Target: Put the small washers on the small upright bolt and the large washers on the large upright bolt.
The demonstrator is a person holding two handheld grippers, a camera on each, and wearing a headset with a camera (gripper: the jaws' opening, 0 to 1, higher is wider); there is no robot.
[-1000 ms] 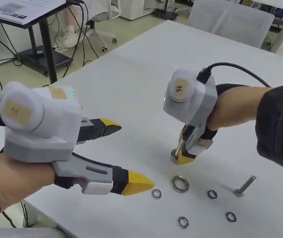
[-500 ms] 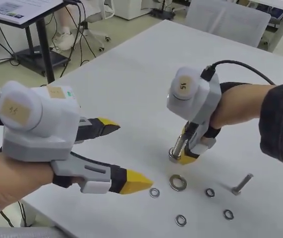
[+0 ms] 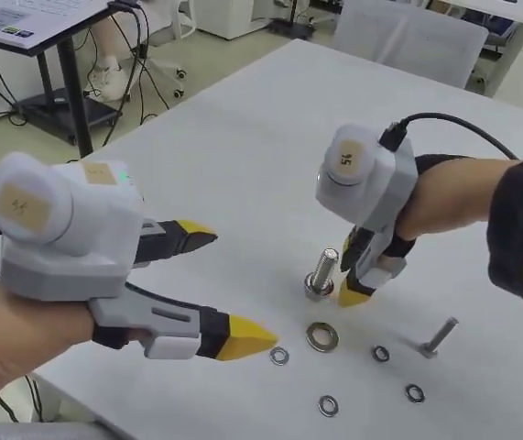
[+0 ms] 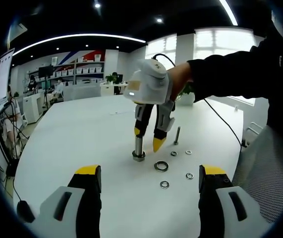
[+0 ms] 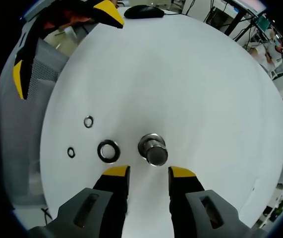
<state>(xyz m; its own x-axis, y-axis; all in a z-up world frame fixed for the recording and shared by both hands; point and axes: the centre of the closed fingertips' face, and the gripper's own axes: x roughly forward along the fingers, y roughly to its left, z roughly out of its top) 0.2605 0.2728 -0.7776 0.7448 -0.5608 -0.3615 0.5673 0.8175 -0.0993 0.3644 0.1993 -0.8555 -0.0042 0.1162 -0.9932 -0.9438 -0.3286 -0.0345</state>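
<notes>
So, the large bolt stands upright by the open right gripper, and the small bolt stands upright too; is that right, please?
Not quite. The small bolt lies on its side on the table, as the head view shows. The large bolt does stand upright, with the right gripper open close by it.

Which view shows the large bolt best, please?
The head view: the large bolt stands whole and side-on, head down, just beside the right gripper. The left gripper view shows it smaller and farther off. The right gripper view looks down on its end, hiding its length.
</notes>
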